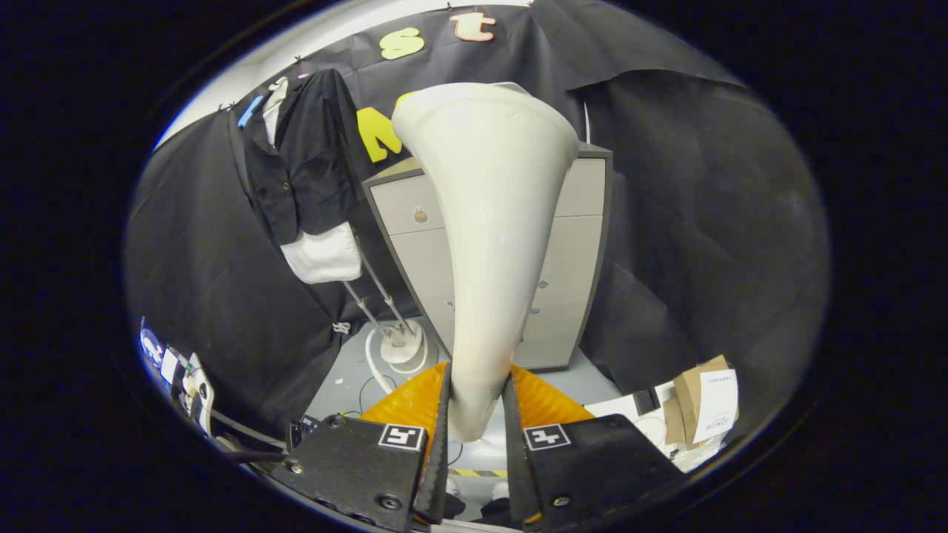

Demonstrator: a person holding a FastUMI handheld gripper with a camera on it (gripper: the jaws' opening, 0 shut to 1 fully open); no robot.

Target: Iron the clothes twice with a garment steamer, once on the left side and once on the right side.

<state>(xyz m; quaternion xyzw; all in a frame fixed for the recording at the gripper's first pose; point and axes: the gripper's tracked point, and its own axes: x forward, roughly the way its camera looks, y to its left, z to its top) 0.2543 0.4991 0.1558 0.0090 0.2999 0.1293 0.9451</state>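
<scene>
Claw [478, 414] clamped on steamer head [489, 222] — upright, nozzle up — garment [300, 170] beyond, left.

Gripper [476, 414]: pointing forward and upward, two fingers side by side
Fingers [442, 437]: closed in on the narrow handle end of the steamer head [492, 222] — one pressing each side
Grip: firm, the steamer head standing up between the fingertips — wide end up

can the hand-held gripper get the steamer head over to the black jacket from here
Probably yes. The hand-held gripper is shut on the steamer head, and the black jacket hangs off to one side on its stand with nothing visible between them; the cabinet sits behind.
</scene>
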